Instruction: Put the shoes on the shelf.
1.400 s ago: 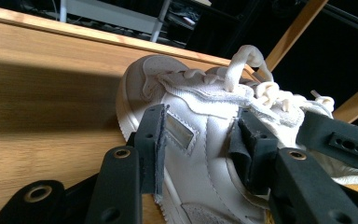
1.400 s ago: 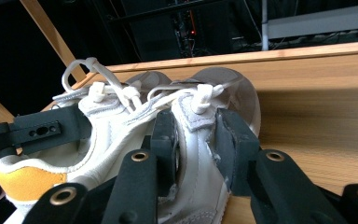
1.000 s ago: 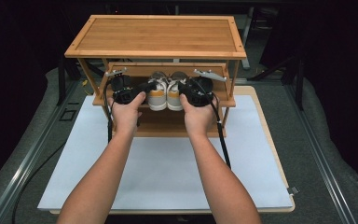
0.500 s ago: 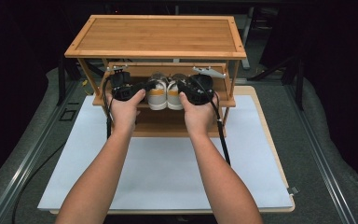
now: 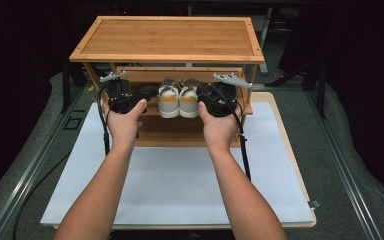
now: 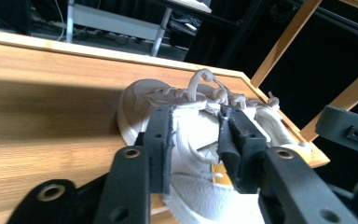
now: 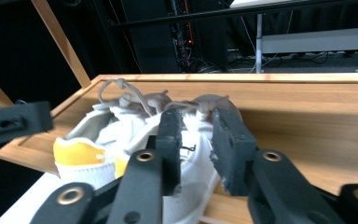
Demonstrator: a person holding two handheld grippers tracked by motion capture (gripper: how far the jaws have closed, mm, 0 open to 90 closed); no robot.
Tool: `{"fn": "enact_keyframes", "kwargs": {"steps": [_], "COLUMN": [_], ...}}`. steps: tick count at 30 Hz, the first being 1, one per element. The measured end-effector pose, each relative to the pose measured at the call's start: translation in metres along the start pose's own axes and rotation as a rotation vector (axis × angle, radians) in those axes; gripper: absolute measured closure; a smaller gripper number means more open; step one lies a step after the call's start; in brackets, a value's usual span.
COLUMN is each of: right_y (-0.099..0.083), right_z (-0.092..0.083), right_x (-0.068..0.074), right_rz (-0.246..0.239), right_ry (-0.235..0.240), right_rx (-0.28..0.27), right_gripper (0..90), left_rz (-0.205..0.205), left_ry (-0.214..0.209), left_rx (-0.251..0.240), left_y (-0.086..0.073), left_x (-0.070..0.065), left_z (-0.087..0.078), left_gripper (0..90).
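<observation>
**Operator:** Both grippers, left [image 5: 142, 95] and right [image 5: 202, 96], have just been closing; each now clamps one white sneaker, left shoe [image 6: 200, 140], right shoe [image 7: 193, 140], I think.

**Listener:** Where?

**Operator:** On the bamboo rack's [image 5: 170, 40] middle shelf, heels outward. I see laces close-up; overhead, a white mat [image 5: 180, 185].

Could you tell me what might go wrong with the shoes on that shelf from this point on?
Each gripper has been closing its jaws on the soft side wall of one shoe: the left gripper on the left shoe, the right gripper on the right shoe. That fabric may fold, letting a shoe slip. The loose laces could snag. The rack's top shelf sits close above, so lifting may bump it.
</observation>
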State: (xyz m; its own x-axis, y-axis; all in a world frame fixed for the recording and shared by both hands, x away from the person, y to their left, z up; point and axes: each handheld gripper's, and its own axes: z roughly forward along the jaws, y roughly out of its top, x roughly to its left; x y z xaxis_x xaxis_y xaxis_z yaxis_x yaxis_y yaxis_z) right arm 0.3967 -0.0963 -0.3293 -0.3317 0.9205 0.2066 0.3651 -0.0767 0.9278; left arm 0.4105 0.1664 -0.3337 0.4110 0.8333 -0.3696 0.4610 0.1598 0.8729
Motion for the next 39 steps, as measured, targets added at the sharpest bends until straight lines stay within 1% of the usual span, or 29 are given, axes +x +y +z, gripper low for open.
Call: {"fn": "enact_keyframes", "kwargs": {"steps": [1, 3, 5, 6, 7, 8, 11, 14, 15, 16, 18, 21, 22, 24, 25, 26, 27, 29, 30, 31, 32, 33, 34, 35, 36, 37, 39], "right_y": [-0.001, -0.005, -0.009, -0.011, -0.013, -0.015, -0.021, -0.022, -0.023, -0.023, -0.024, -0.026, -0.027, -0.028, -0.029, -0.031, -0.033, -0.034, -0.034, -0.034, -0.034, -0.033, -0.033, -0.032, -0.032, -0.031, -0.031], "right_z": [-0.001, -0.001, 0.0, 0.0, 0.001, 0.001, 0.005, 0.007, 0.009, 0.01, 0.013, 0.017, 0.018, 0.02, 0.021, 0.024, 0.027, 0.028, 0.03, 0.031, 0.031, 0.032, 0.033, 0.033, 0.035, 0.034, 0.035], "right_x": [-0.002, -0.006, -0.009, -0.011, -0.012, -0.013, -0.015, -0.016, -0.016, -0.015, -0.014, -0.013, -0.013, -0.017, -0.02, -0.021, -0.022, -0.024, -0.024, -0.024, -0.025, -0.027, -0.027, -0.028, -0.027, -0.027, -0.026], "right_rz": [-0.002, 0.009, 0.011, 0.019, 0.018, 0.015, 0.015, 0.018, 0.021, 0.018, 0.018, 0.016, 0.02, 0.039, 0.05, 0.063, 0.07, 0.067, 0.069, 0.073, 0.076, 0.082, 0.091, 0.09, 0.089, 0.079, 0.077], "right_ry": [-0.003, -0.006, -0.007, -0.001, 0.001, 0.005, 0.005, 0.008, 0.03, 0.024, 0.023, 0.009, 0.004, 0.002, 0.029, 0.016, 0.03, 0.034, 0.032, 0.044, 0.051, 0.058, 0.052, 0.058, 0.056, 0.045, 0.049], "right_rx": [0.002, 0.015, 0.019, 0.022, 0.025, 0.032, 0.055, 0.059, 0.055, 0.05, 0.061, 0.067, 0.06, 0.072, 0.085, 0.08, 0.079, 0.088, 0.077, 0.071, 0.081, 0.09, 0.081, 0.094, 0.08, 0.092, 0.086], "right_gripper": [76.0, 78.8, 83.5, 85.3, 87.5, 89.4, 90.0, 90.0, 90.0, 90.0, 90.0, 90.0, 90.0, 90.0, 90.0, 90.0, 90.0, 90.0, 90.0, 90.0, 90.0, 90.0, 90.0, 90.0, 90.0, 90.0, 90.0], "left_rz": [0.005, -0.007, -0.021, -0.02, -0.019, -0.016, -0.022, -0.023, -0.027, -0.029, -0.033, -0.034, -0.033, -0.033, -0.034, -0.03, -0.025, -0.009, -0.005, 0.002, -0.002, 0.002, 0.006, 0.009, 0.016, 0.018, 0.014], "left_ry": [0.005, 0.007, 0.0, -0.003, -0.008, -0.008, -0.026, -0.028, -0.022, -0.019, -0.016, -0.012, -0.01, -0.013, -0.014, -0.013, -0.009, -0.004, -0.001, 0.002, 0.002, 0.005, 0.007, 0.009, 0.01, 0.011, 0.01], "left_rx": [0.007, 0.018, 0.026, 0.026, 0.026, 0.036, 0.054, 0.067, 0.077, 0.081, 0.088, 0.083, 0.081, 0.081, 0.084, 0.084, 0.082, 0.082, 0.082, 0.085, 0.089, 0.092, 0.092, 0.089, 0.091, 0.093, 0.09], "left_y": [-0.001, -0.004, -0.007, -0.01, -0.012, -0.014, -0.021, -0.025, -0.028, -0.03, -0.032, -0.032, -0.032, -0.032, -0.032, -0.032, -0.032, -0.031, -0.031, -0.03, -0.029, -0.028, -0.028, -0.028, -0.027, -0.027, -0.026], "left_x": [0.002, 0.006, 0.01, 0.011, 0.012, 0.013, 0.015, 0.017, 0.019, 0.02, 0.021, 0.021, 0.02, 0.022, 0.023, 0.023, 0.022, 0.021, 0.021, 0.021, 0.021, 0.022, 0.022, 0.021, 0.021, 0.022, 0.023], "left_z": [-0.001, -0.001, 0.0, 0.0, 0.001, 0.002, 0.008, 0.012, 0.017, 0.019, 0.023, 0.026, 0.026, 0.027, 0.027, 0.028, 0.029, 0.03, 0.031, 0.032, 0.032, 0.033, 0.033, 0.034, 0.035, 0.036, 0.037], "left_gripper": [70.0, 73.1, 77.9, 80.0, 82.1, 84.0, 89.0, 89.7, 89.7, 89.7, 89.8, 89.9, 89.9, 89.9, 89.9, 89.9, 90.0, 90.0, 90.0, 90.0, 90.0, 90.0, 90.0, 90.0, 90.0, 90.0, 90.0]}}
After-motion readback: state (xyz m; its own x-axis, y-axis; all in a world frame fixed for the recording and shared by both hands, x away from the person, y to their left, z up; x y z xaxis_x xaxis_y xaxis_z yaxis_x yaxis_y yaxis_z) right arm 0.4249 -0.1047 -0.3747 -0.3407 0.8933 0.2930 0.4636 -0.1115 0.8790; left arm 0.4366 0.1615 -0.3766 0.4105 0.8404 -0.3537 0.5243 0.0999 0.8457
